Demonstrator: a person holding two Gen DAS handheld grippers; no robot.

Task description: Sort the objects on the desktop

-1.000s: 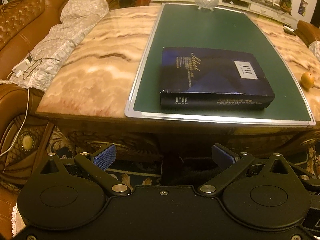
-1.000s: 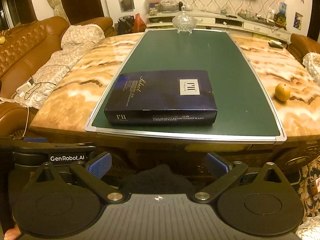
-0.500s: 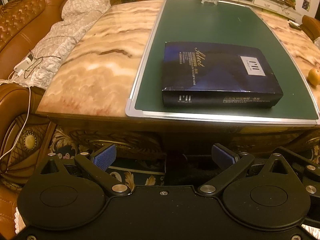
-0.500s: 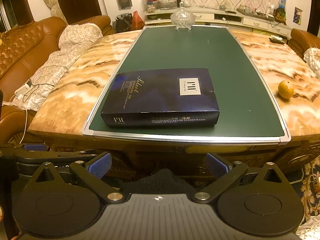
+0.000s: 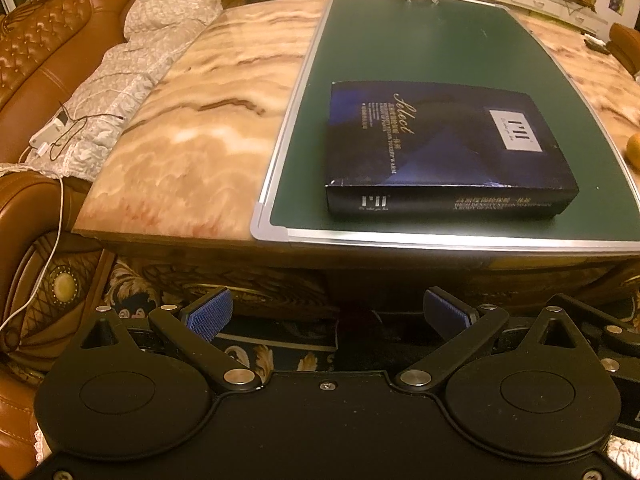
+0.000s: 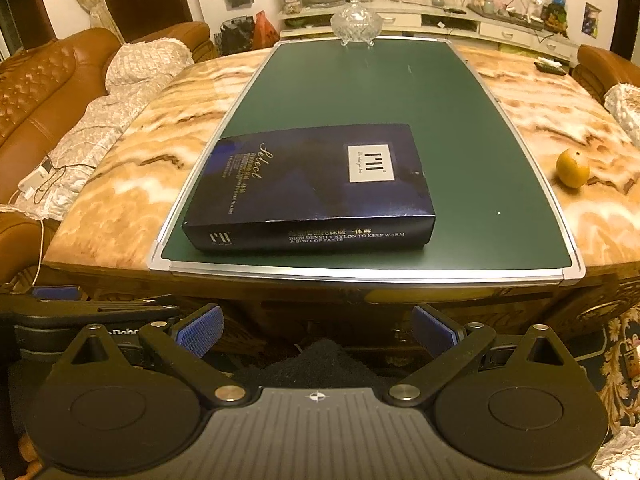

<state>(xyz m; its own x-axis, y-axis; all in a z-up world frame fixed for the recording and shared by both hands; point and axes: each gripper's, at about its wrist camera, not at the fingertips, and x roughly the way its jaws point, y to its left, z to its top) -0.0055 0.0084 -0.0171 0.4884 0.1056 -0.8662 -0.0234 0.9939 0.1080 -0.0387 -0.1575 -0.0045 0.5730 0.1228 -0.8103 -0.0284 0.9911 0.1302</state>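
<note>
Right wrist view: a marble-patterned surface (image 6: 168,148) fills the room's middle, flanked on its left side by a brown leather sofa (image 6: 36,92) draped with a quilted throw (image 6: 120,96). A green board (image 6: 360,92) with a silver frame runs down the centre of the surface from the near edge to the far edge, apparently serving as the work area for the sorting. On the board, close to the near edge and toward its left corner, a dark blue flat box (image 6: 312,184) lies face up, its long printed side turned to the cameras; it looks like the first object to be handled and sits untouched. A cut-glass lidded dish (image 6: 356,20) stands at the board's far edge. An orange (image 6: 573,168) rests on bare marble beyond the board's right edge, well apart from the box.

The right hand-held gripper (image 6: 318,330) and the left hand-held gripper (image 5: 328,316) both hover short of the near edge, below the level of the top, jaws spread wide with nothing between the blue pads. That reads as a ready stance before the first reach. Judging by the box's width, a single gripper would have to take it by an edge or a corner, so a flat push or a two-handed lift seems likelier.
</note>
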